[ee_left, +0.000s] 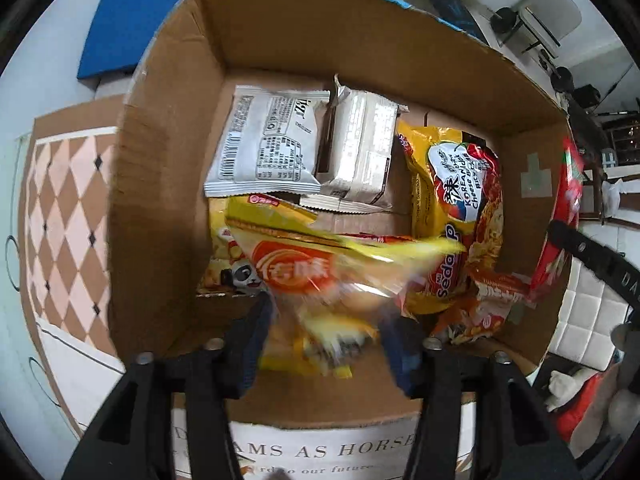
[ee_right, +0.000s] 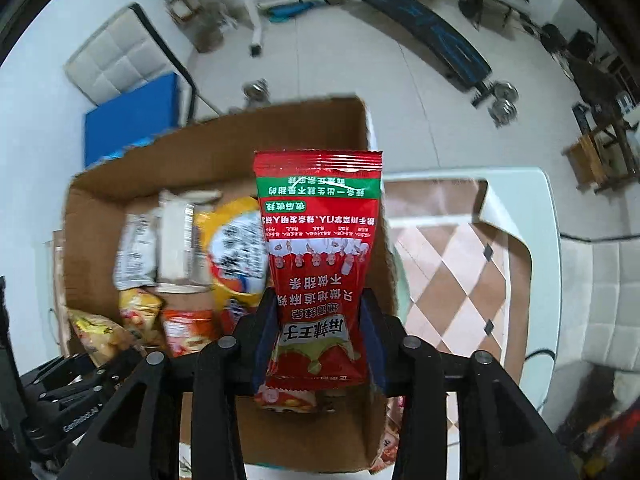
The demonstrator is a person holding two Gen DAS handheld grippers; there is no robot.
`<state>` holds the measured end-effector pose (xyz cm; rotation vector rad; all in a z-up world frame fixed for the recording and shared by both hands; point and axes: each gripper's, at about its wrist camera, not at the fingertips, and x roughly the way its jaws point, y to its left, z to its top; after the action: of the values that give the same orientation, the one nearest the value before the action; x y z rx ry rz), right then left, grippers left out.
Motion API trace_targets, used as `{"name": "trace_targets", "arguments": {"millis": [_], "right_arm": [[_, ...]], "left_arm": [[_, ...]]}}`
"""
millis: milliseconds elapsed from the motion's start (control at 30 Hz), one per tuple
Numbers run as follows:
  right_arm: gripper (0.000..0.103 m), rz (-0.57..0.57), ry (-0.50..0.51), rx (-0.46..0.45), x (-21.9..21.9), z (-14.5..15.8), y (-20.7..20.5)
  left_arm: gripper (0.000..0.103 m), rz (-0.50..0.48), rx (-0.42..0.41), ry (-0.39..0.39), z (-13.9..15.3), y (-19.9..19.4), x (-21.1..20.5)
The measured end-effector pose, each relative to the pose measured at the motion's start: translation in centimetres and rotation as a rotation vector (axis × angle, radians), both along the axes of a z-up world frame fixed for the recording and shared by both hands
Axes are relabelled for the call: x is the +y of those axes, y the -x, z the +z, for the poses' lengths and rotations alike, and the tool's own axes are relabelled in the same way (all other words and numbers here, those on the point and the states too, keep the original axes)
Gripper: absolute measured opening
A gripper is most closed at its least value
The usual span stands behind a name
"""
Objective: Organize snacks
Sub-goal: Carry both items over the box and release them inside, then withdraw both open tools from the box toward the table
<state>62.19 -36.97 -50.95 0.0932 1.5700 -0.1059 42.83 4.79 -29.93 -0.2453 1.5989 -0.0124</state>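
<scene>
The left gripper (ee_left: 324, 332) is clamped on a blurred yellow bag (ee_left: 320, 268) low inside the box (ee_left: 160, 208), near its front wall. The right gripper (ee_right: 320, 344) clamps a red packet (ee_right: 320, 256) above the box's right edge. White packs (ee_left: 268, 144) and noodles (ee_left: 456, 216) fill the back.

The yellow noodle packet (ee_left: 452, 216) in the cardboard box (ee_left: 168, 184) reads "Sedaap" and "KOREAN ... Cheese"; the orange snack bag (ee_left: 304, 268) carries blurred Chinese characters; the cloth (ee_left: 320, 450) under the box shows "AMS AS HORSE"; the red packet (ee_right: 320, 264) bears upside-down Chinese print; "GenRobot.AI" stands on the other black gripper body (ee_right: 76, 408).
</scene>
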Motion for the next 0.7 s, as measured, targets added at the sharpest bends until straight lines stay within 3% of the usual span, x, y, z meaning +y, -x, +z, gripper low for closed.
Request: {"name": "trace_targets", "arguments": {"millis": [33, 67, 233, 300, 333, 700], "right_arm": [[0.062, 0.005, -0.017, -0.002, 0.0, -0.2, 0.0], [0.065, 0.012, -0.022, -0.001, 0.2, -0.4, 0.0], [0.086, 0.031, -0.032, -0.003, 1.3, -0.2, 0.4], [0.089, 0.040, -0.023, -0.009, 1.6, 0.1, 0.4], [0.091, 0.043, -0.021, -0.012, 1.7, 0.3, 0.6], [0.092, 0.082, 0.005, -0.068, 3.1, 3.5, 3.5]], "left_arm": [[0.076, -0.001, -0.005, -0.006, -0.1, -0.2, 0.0], [0.082, -0.002, -0.010, -0.006, 0.0, -0.3, 0.0], [0.082, -0.015, -0.029, 0.000, 0.5, -0.7, 0.0], [0.086, -0.015, -0.047, -0.007, 1.1, -0.8, 0.1], [0.093, -0.019, -0.057, -0.008, 1.5, -0.8, 0.1], [0.094, -0.038, -0.170, -0.051, 5.9, 0.5, -0.3]]}}
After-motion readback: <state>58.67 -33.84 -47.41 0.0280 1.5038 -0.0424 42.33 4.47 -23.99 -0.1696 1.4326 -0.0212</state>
